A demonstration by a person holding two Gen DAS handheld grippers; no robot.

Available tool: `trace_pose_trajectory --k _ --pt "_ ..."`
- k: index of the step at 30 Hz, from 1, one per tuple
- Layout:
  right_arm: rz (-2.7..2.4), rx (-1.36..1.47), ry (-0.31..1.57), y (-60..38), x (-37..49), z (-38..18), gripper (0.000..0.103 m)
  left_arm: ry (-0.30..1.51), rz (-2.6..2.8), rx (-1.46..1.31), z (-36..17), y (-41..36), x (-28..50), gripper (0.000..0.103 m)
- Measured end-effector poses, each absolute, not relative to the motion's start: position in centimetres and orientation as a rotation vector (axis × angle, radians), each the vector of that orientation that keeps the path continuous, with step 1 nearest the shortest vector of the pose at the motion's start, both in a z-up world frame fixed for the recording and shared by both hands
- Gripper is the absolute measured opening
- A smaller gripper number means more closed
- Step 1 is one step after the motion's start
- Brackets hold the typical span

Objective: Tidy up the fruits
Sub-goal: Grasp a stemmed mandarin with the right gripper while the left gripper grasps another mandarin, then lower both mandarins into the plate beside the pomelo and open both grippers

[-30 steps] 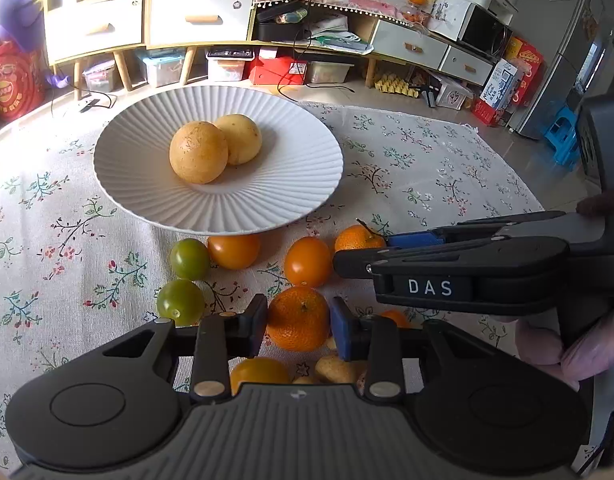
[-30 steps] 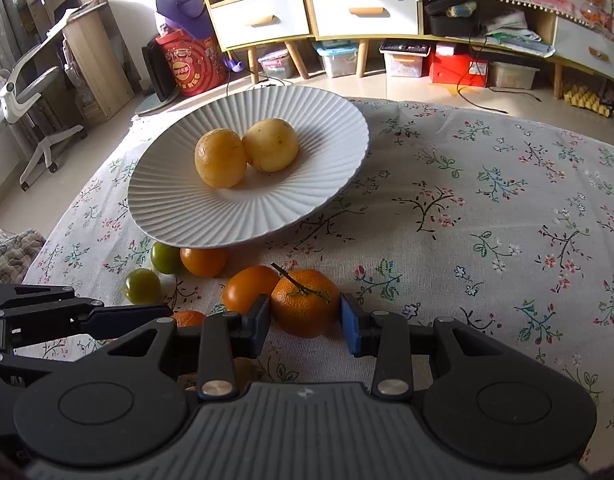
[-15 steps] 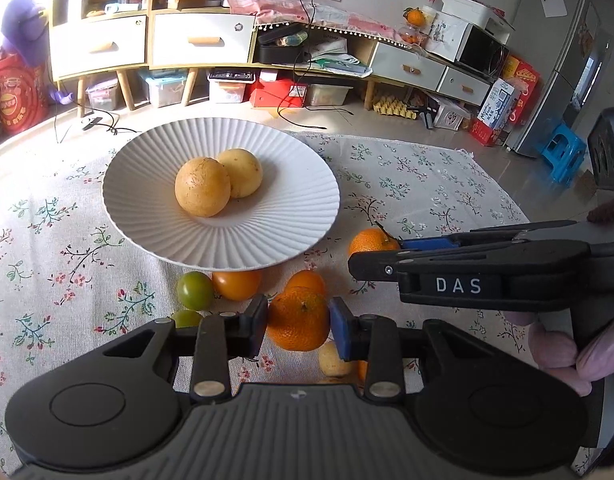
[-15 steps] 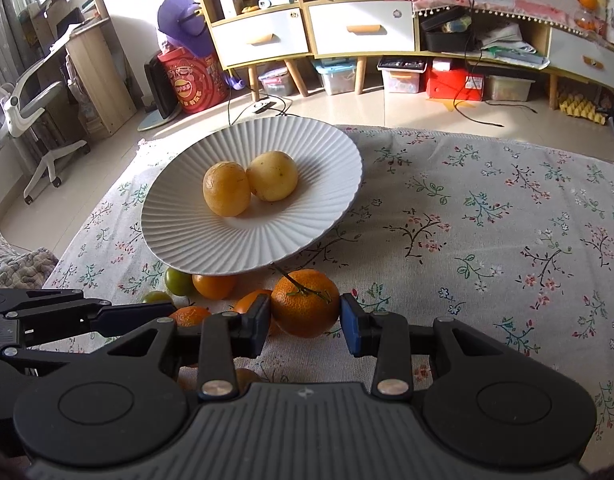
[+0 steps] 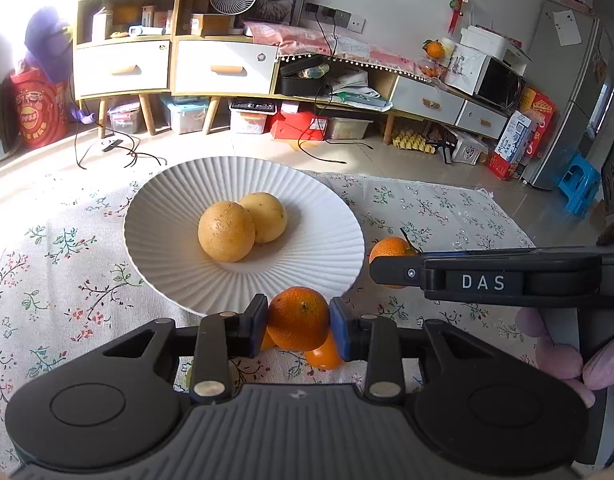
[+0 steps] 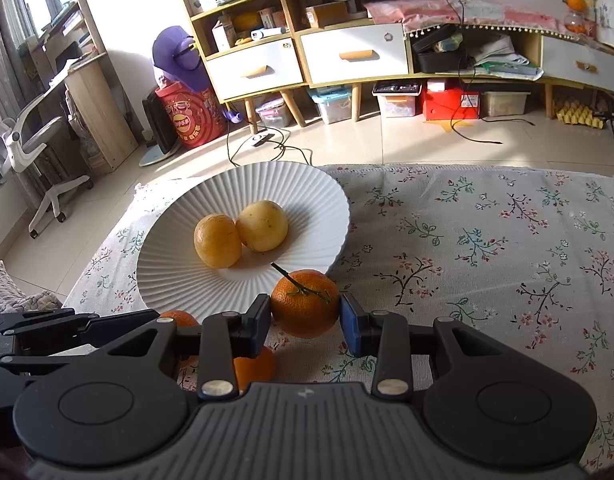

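Where tangerines (image 5: 298,323) overhang: plate (image 5: 179,216) rim.

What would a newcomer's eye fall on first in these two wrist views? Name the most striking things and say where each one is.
Each gripper is shut on a tangerine: the left gripper clamps a stemless tangerine, the right gripper a stemmed tangerine, both near the front rim of the white ribbed plate. Two yellow fruits lie touching in the plate's middle, on the floral tablecloth.
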State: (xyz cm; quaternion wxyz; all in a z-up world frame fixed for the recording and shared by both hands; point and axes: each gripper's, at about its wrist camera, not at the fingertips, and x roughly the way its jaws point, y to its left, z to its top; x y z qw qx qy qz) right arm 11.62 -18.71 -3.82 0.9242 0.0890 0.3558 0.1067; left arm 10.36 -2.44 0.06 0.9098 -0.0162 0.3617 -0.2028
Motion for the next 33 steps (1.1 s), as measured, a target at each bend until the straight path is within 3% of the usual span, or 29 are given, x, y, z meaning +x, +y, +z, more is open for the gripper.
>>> trace_pose_trajectory --k 33 --pt "0.362 0.106 0.735 -17.0 16.2 -4.9 0.034 0.656 -0.366 0.011 -2.1 -3.3 13.9 0.020"
